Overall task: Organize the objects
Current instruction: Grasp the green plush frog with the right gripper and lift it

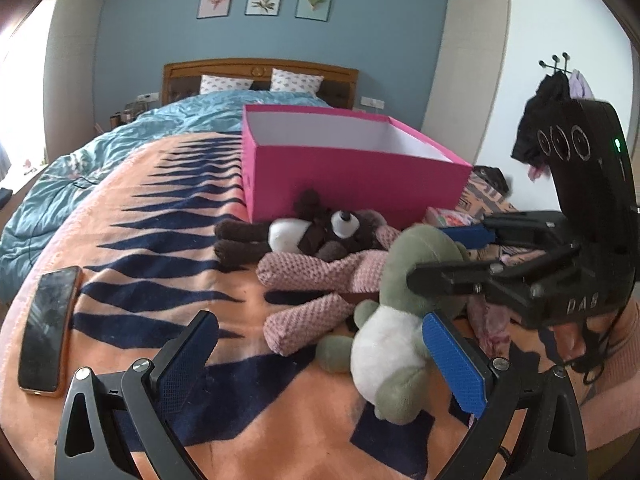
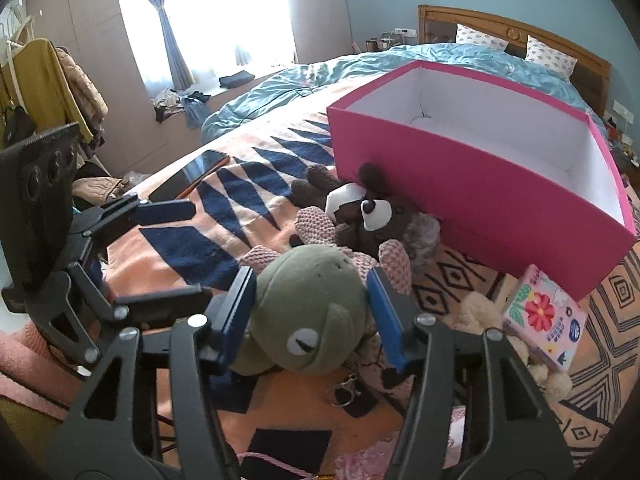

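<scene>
Orange blanket [image 1: 132,208] is seen under a phone [image 1: 48,328] at the far left, with the left gripper [image 1: 320,360] held wide open beside it, gripping nothing. Further right, a green frog [image 2: 312,312] is clamped at the head by the right gripper [image 2: 312,304], in front of a brown plush [image 2: 372,216] and the pink box [image 2: 480,200].

Left hand-held gripper [image 1: 320,356] agape; right hand-held gripper [image 2: 312,312] clamped.
</scene>
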`<state>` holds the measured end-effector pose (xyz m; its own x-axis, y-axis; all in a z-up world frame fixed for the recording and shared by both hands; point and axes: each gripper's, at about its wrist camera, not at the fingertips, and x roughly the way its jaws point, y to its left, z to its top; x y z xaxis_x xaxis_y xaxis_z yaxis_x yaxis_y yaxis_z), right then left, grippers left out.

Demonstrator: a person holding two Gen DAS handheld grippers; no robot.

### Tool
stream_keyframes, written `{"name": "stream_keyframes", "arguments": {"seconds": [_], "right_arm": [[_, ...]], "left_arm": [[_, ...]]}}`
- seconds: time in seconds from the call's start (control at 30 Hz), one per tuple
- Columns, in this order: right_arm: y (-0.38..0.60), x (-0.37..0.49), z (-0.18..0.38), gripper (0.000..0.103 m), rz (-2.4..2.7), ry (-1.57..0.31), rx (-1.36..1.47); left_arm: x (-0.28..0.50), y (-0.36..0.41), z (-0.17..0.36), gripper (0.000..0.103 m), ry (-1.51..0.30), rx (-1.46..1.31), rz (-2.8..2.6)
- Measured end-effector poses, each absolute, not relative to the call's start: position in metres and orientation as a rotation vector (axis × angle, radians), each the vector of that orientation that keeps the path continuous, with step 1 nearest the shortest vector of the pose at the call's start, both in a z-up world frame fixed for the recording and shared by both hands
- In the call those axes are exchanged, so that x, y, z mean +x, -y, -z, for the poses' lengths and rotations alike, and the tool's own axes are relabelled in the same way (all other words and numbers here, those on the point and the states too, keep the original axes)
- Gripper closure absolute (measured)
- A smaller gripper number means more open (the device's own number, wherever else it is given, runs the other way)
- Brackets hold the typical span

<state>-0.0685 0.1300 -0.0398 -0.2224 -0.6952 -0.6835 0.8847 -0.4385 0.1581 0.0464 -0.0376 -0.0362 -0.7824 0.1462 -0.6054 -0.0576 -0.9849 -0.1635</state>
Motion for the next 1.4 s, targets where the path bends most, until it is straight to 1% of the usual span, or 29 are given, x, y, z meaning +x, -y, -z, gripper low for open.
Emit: {"name": "stream_keyframes", "arguments": {"seconds": [0.07,0.23,0.37,0.43,0.47,0.5,0.53,0.6,0.63,0.7,0.83,1.07,1.2,1.4], "right_arm": [[-0.135,-0.07,0.038,0.049,1.849,-0.289,0.859],[-0.158,-0.076,0.022,0.05,1.873,-0.171,0.846],[-0.172,-0.085,0.005,0.05,1.879,-0.064,0.826],[-0.175,-0.088,-0.003,0.05,1.882,-0.036,0.817],[-0.175,-0.09,-0.007,0.05,1.883,-0.024,0.811],[-0.176,-0.091,-0.01,0.05,1.886,-0.015,0.808],[-0.177,-0.093,-0.013,0.05,1.889,-0.005,0.803],[-0.178,-0.098,-0.021,0.05,1.901,0.019,0.787],[-0.178,-0.099,-0.025,0.05,1.915,0.023,0.774],[-0.18,-0.106,-0.036,0.05,1.931,0.043,0.749],[-0.177,-0.119,-0.058,0.05,1.947,0.085,0.688],[-0.164,-0.154,-0.095,0.05,1.972,0.138,0.593],[-0.154,-0.185,-0.096,0.05,1.965,0.188,0.621],[-0.14,-0.216,-0.071,0.05,1.965,0.198,0.706]], "left_arm": [[0.047,0.035,0.038,0.0,0.205,-0.991,-2.836],[0.051,0.028,0.035,0.0,0.215,-0.956,-2.747],[0.051,0.013,0.029,0.001,0.15,-0.923,-2.699],[0.047,0.007,0.022,0.011,0.135,-0.886,-2.684],[0.044,0.005,0.018,0.022,0.13,-0.872,-2.681],[0.039,0.004,0.013,0.028,0.124,-0.862,-2.68],[0.036,0.003,0.01,0.038,0.122,-0.857,-2.682],[0.025,0.004,0.001,0.048,0.113,-0.848,-2.706],[0.02,0.006,-0.004,0.051,0.119,-0.84,-2.705],[0.011,0.011,-0.016,0.051,0.127,-0.816,-2.696],[-0.001,0.013,-0.043,0.051,0.035,-0.756,-2.743],[-0.043,0.025,-0.08,0.051,-0.038,-0.724,-2.798],[-0.07,0.03,-0.082,0.051,-0.056,-0.761,-2.807],[-0.108,0.039,-0.059,0.051,-0.074,-0.906,-2.772]]}}
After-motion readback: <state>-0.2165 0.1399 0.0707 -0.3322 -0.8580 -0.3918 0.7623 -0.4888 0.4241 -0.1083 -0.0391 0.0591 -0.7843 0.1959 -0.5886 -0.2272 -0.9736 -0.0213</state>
